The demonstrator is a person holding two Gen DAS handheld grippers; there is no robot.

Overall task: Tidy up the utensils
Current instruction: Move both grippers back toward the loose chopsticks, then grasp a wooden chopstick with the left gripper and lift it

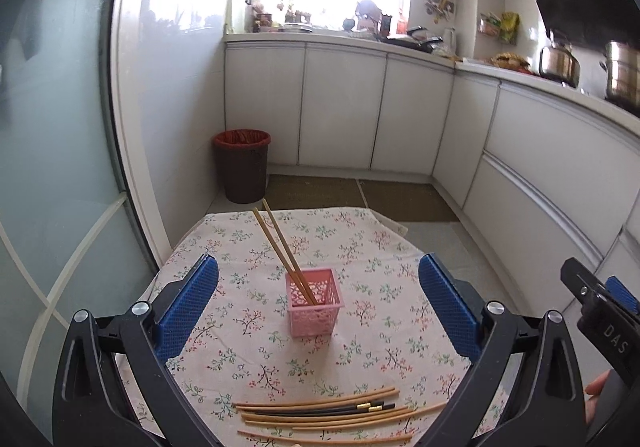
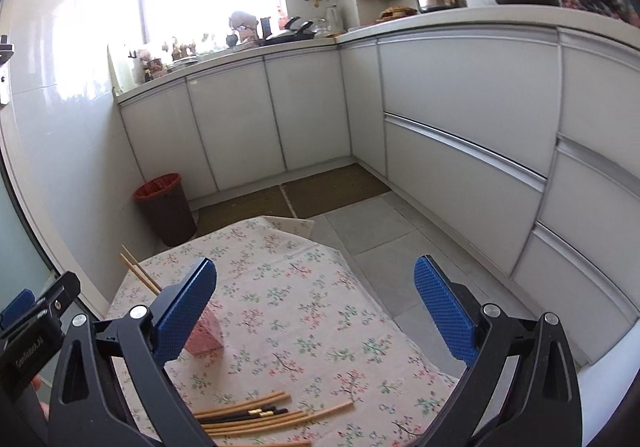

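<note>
A pink perforated holder (image 1: 315, 301) stands on the floral tablecloth (image 1: 360, 247) with two wooden chopsticks (image 1: 276, 243) leaning in it. Several loose chopsticks (image 1: 332, 413), wooden and black, lie in a pile near the table's front edge. My left gripper (image 1: 318, 307) is open and empty, its blue pads either side of the holder and above it. In the right wrist view my right gripper (image 2: 316, 311) is open and empty over the table; the holder (image 2: 204, 335) is partly hidden behind its left pad and the loose chopsticks (image 2: 260, 417) lie below.
A brown bin with a red liner (image 1: 242, 167) stands on the floor beyond the table's far left. White kitchen cabinets (image 2: 460, 119) run along the back and right. The right gripper's body (image 1: 600, 311) shows at the left view's right edge.
</note>
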